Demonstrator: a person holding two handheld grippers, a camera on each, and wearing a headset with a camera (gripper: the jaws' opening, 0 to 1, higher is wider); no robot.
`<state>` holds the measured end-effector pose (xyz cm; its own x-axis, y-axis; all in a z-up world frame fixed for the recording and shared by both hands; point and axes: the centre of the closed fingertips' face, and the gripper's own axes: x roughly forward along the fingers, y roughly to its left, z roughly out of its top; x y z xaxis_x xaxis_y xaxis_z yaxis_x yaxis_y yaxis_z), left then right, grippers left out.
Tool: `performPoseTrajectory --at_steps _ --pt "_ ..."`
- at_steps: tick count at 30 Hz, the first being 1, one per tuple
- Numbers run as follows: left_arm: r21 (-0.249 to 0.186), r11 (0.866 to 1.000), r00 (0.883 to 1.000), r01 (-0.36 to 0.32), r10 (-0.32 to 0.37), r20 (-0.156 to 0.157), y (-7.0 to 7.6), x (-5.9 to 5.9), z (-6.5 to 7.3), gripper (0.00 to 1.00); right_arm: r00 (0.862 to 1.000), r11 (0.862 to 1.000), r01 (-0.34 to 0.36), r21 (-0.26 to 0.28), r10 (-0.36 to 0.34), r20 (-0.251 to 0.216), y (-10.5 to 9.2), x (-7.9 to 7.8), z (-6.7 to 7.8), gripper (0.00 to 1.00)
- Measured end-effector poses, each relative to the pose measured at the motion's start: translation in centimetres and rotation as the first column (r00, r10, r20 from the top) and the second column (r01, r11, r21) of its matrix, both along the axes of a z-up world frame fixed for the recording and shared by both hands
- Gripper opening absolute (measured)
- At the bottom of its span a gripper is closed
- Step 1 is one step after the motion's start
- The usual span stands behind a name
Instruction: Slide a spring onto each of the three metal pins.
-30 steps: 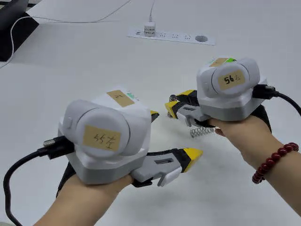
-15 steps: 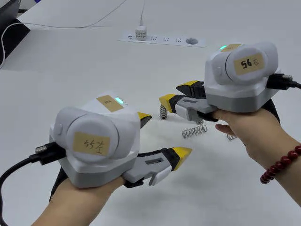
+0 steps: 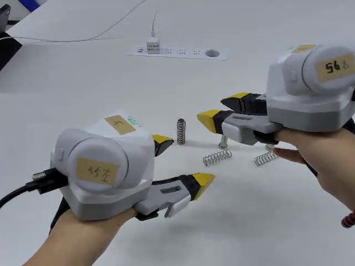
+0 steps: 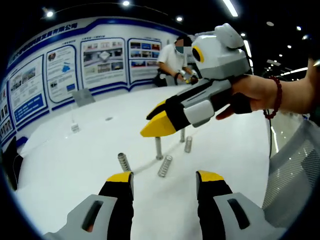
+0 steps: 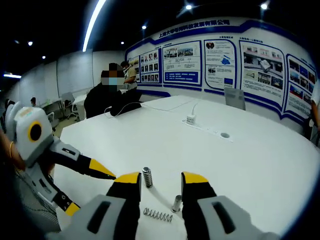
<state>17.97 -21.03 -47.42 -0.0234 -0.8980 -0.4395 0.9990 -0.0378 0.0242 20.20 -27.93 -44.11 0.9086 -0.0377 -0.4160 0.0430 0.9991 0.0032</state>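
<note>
Now L hand-held gripper point(image 3: 183, 162) & R hand-held gripper point(image 3: 219, 111) both agape, empty; loose spring point(image 3: 217, 157) nearby.

Both the left gripper point(image 3: 183, 162) and the right gripper point(image 3: 222, 109) are wearing rounded pale grey housings over black jaws tipped in yellow, each carrying a tan handwritten label point(image 3: 97, 170). A black cable point(image 3: 39, 182) is trailing from the left one. A dark red bead bracelet point(image 4: 273, 97) is circling the right wrist.
</note>
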Motion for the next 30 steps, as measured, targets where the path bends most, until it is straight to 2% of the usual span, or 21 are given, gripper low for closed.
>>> performPoseTrajectory --at_steps 3,9,14,16,19,23,30 --pt "0.001 1.000 1.000 0.016 -0.016 -0.001 -0.4 0.0 -0.1 0.50 1.000 1.000 0.004 0.005 -0.004 0.008 -0.3 -0.9 0.1 0.35" --pt "0.034 0.998 0.999 0.051 -0.051 0.002 -1.2 0.1 -1.1 0.47 1.000 1.000 0.014 -0.002 -0.014 0.019 -1.0 -2.8 0.2 0.37" --pt "0.059 0.996 0.997 0.070 -0.072 0.029 -1.9 0.2 -2.2 0.43 0.999 1.000 0.022 0.009 -0.022 0.028 -1.4 -3.9 0.1 0.39" --pt "0.075 0.994 0.996 0.079 -0.081 0.023 -2.2 0.1 -2.7 0.42 0.999 1.000 0.019 0.018 -0.019 0.034 -1.3 -4.3 0.1 0.39" --pt "0.091 0.992 0.995 0.092 -0.095 0.035 -2.7 0.2 -3.3 0.41 0.999 0.999 0.020 0.029 -0.021 0.046 -1.2 -4.7 0.1 0.40" --pt "0.095 0.991 0.995 0.095 -0.097 0.023 -3.4 0.5 -3.8 0.39 0.998 0.998 0.026 0.055 -0.029 0.057 -1.3 -5.3 -0.1 0.40" --pt "0.102 0.989 0.994 0.108 -0.109 0.004 -4.5 0.7 -4.6 0.34 0.998 0.997 0.037 0.066 -0.041 0.050 -1.4 -6.8 -0.8 0.41"
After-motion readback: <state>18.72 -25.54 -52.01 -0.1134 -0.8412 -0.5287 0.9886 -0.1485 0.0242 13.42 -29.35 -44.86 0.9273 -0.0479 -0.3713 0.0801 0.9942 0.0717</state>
